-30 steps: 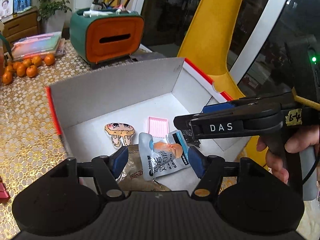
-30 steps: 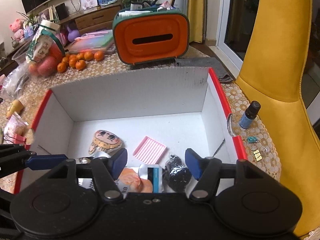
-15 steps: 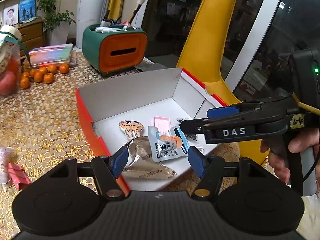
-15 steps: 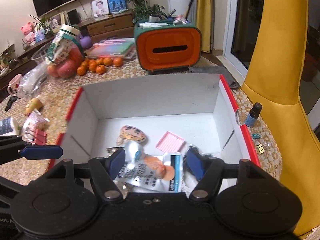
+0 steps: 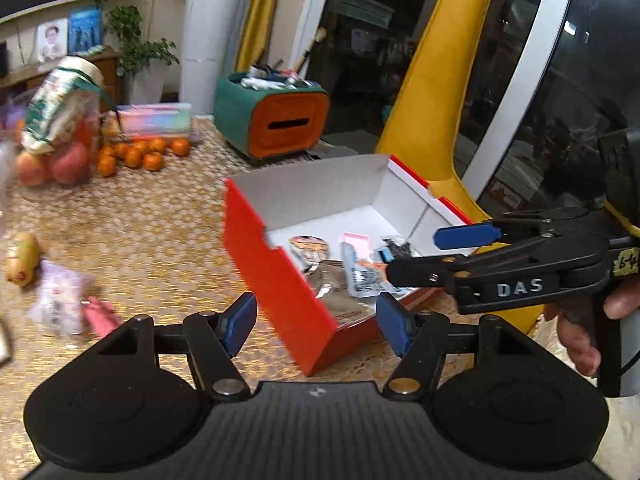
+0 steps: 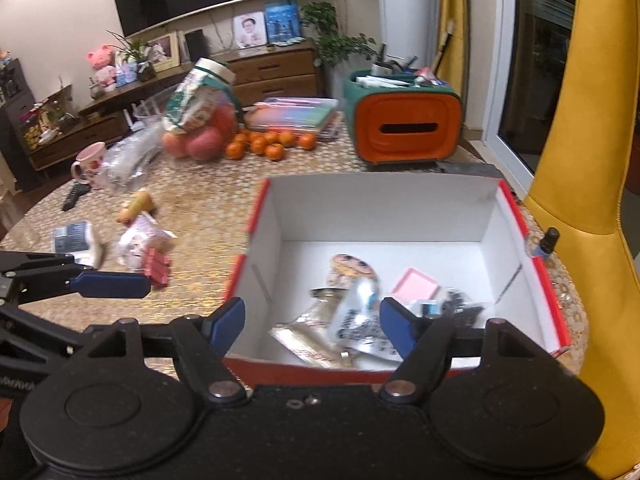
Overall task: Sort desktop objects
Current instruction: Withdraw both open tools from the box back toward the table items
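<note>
A red box with a white inside (image 5: pixel 276 276) (image 6: pixel 384 208) stands on the table. In it lie a silver pouch (image 6: pixel 356 316), a foil packet (image 5: pixel 340 292), a cartoon sticker (image 6: pixel 352 266), a pink card (image 6: pixel 416 286) and a small black bag (image 6: pixel 460 306). My left gripper (image 5: pixel 316 324) is open and empty, held above the box's near left corner. My right gripper (image 6: pixel 312 324) is open and empty above the box's near wall. It also shows from the side in the left wrist view (image 5: pixel 448 256). Loose items lie left of the box: a pink clip (image 6: pixel 156 268), a pale packet (image 6: pixel 140 240), a blue-white pack (image 6: pixel 74 238).
An orange and green holder (image 6: pixel 404 128) stands behind the box. Oranges (image 6: pixel 268 144), a bag of apples (image 6: pixel 200 120), a mug (image 6: pixel 90 162) and a remote (image 6: pixel 74 196) sit at the back left. A small dark bottle (image 6: pixel 546 242) stands right of the box, by a yellow chair (image 6: pixel 592 128).
Both grippers have pulled back and up from inside the box, still open and empty. The left view has swung left, so more of the table shows.
</note>
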